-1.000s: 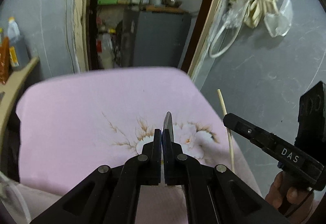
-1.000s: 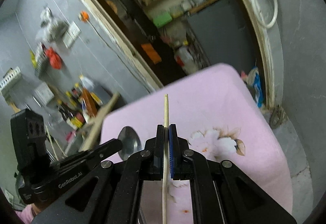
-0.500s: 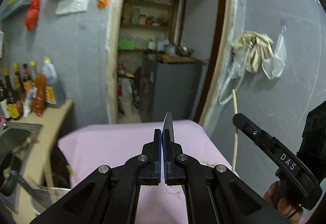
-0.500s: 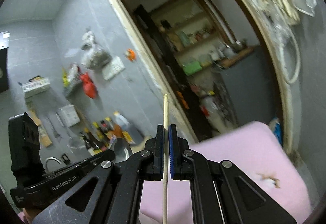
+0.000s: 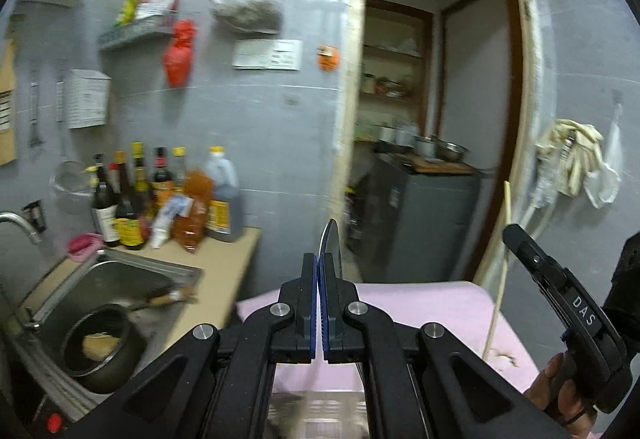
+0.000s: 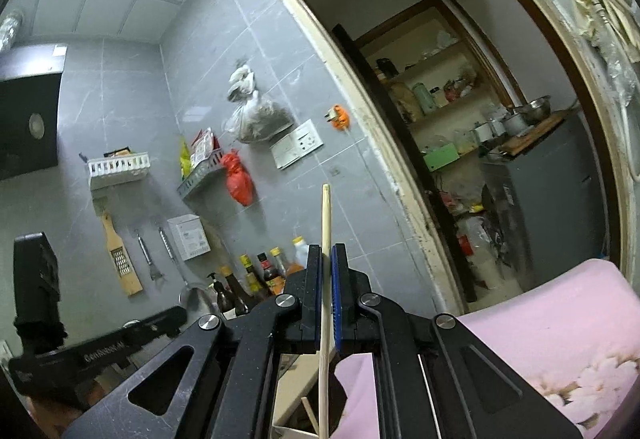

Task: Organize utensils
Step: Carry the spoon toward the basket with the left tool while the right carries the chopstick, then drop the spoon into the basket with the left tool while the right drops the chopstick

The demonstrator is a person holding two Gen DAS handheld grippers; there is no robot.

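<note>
My left gripper [image 5: 320,271] is shut on a metal spoon [image 5: 333,244], seen edge-on, its bowl sticking up past the fingertips. It is held in the air above the near end of the pink flowered cloth [image 5: 432,305]. My right gripper [image 6: 327,253] is shut on a pale wooden chopstick [image 6: 326,215] that runs up past the fingers and down below them. In the left wrist view the right gripper [image 5: 517,239] is at the right with the chopstick [image 5: 501,271]. In the right wrist view the left gripper [image 6: 173,315] with the spoon bowl [image 6: 195,298] is at lower left.
A steel sink [image 5: 132,275] holding a dark pot [image 5: 100,353] sits to the left, with a tap [image 5: 16,223]. Sauce bottles [image 5: 160,199] crowd the wooden counter [image 5: 224,271]. An open doorway [image 5: 432,119] with a grey cabinet [image 5: 432,223] lies ahead. Bags and racks hang on the tiled wall.
Both grippers have risen from just above the pink cloth and tipped upward, so the wall, sink and counter have come into view. Spoon and chopstick stay gripped.
</note>
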